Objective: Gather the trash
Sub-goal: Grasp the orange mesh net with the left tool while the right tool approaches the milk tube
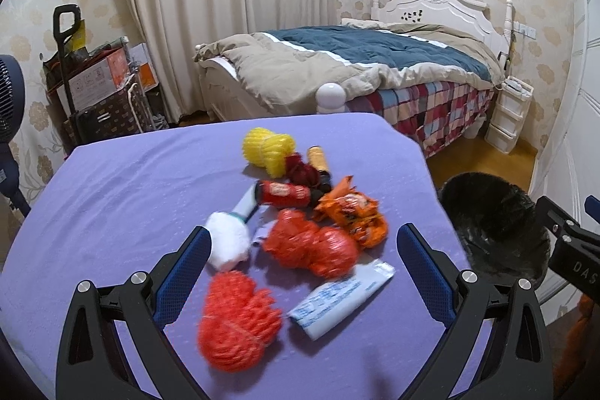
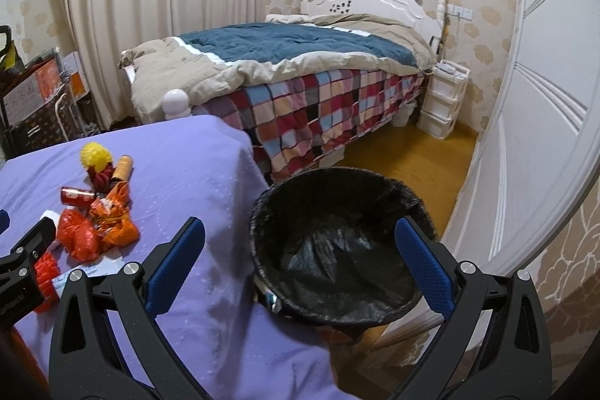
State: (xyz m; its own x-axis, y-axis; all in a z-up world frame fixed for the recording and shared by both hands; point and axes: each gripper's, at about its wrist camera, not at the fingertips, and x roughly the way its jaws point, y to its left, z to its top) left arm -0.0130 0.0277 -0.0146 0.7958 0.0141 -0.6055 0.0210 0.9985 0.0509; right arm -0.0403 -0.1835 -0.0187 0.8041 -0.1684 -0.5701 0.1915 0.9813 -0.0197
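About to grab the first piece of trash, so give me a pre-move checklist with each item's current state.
1. Left gripper open, jaws spread wide: ok.
2. Right gripper open and holding nothing: ok.
3. Trash pile lies ahead of the left jaws on the purple cloth: ok.
4. Red mesh net, nearest piece, sits between the jaws, not yet gripped: ok.
5. Bin lined with a black bag, mouth open beside the table: ok.
6. Bin contents: only the crumpled bag shows; cannot tell.
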